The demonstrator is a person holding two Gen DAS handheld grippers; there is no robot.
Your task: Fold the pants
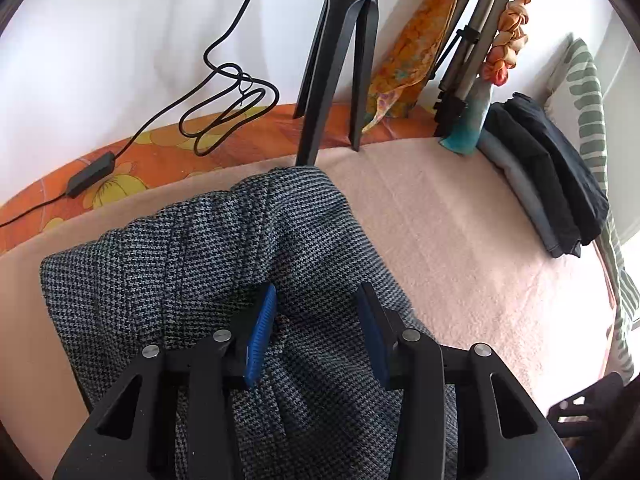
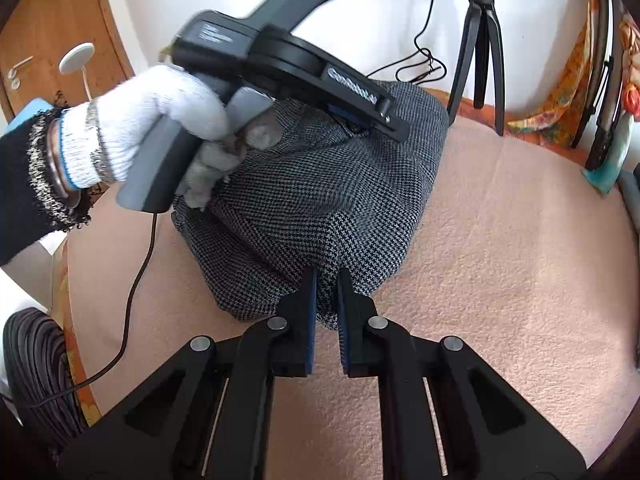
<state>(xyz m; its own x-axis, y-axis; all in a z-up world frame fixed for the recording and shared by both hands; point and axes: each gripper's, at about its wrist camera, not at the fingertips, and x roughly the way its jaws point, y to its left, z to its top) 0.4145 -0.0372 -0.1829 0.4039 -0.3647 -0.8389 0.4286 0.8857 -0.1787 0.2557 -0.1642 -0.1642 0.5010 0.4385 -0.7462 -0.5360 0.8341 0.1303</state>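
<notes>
The grey houndstooth pants (image 1: 224, 264) lie bunched in a folded heap on the pink blanket (image 1: 460, 240). My left gripper (image 1: 318, 300) is open, its blue pads straddling a ridge of the fabric without pinching it. In the right wrist view the pants (image 2: 320, 208) sit in the middle, and my right gripper (image 2: 326, 280) is shut on a fold at their near edge. The left gripper's body (image 2: 288, 68), held by a white-gloved hand, rests over the far side of the heap.
A black tripod (image 1: 340, 60) and a second grey tripod (image 1: 476, 40) stand at the blanket's far edge. A black cable with adapter (image 1: 92, 176) lies on the orange floral sheet. A stack of folded dark clothes (image 1: 548, 176) sits at the right.
</notes>
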